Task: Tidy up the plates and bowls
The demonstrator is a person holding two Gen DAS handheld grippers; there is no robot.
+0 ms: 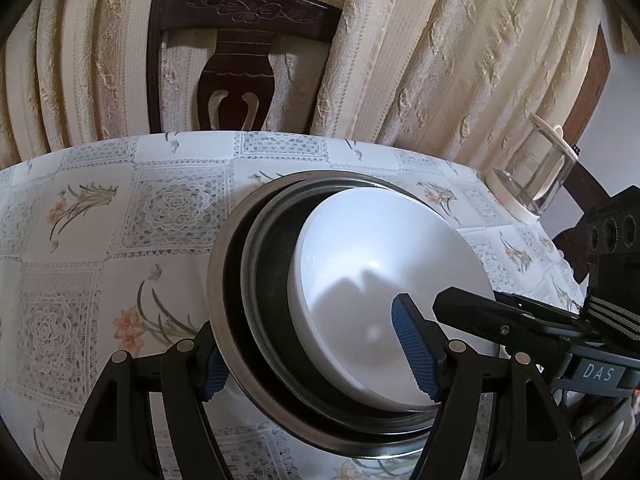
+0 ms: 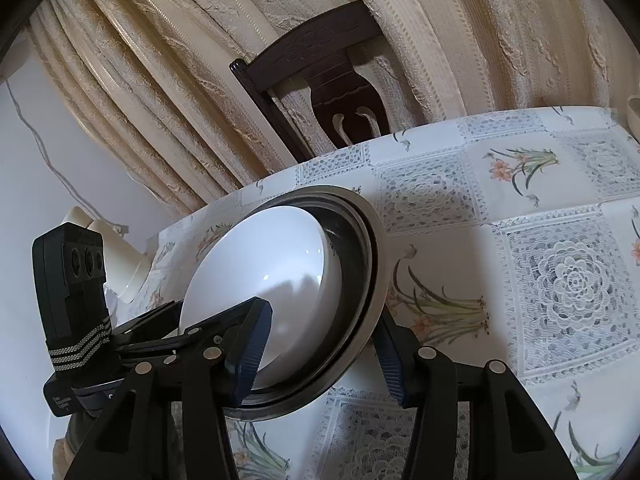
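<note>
A white bowl (image 1: 384, 264) (image 2: 280, 264) sits inside a stack of dark plates (image 1: 240, 280) (image 2: 360, 264), and the whole stack is tilted above the flowered tablecloth (image 1: 120, 220) (image 2: 520, 280). My left gripper (image 1: 308, 332) is shut on the stack's near edge. Its right blue pad (image 1: 416, 352) is inside the bowl and its left pad (image 1: 214, 372) is under the plate rim. My right gripper (image 2: 322, 316) clamps the opposite edge the same way, with one finger in the bowl and one beneath the plates. Each gripper shows in the other's view (image 1: 472, 308) (image 2: 156, 316).
A dark wooden chair (image 1: 236, 60) (image 2: 336, 76) stands behind the table against cream curtains. A clear glass jar (image 1: 536, 172) with a white lid stands near the table's right edge. A white jug-like item (image 2: 120, 264) stands at the table's left end.
</note>
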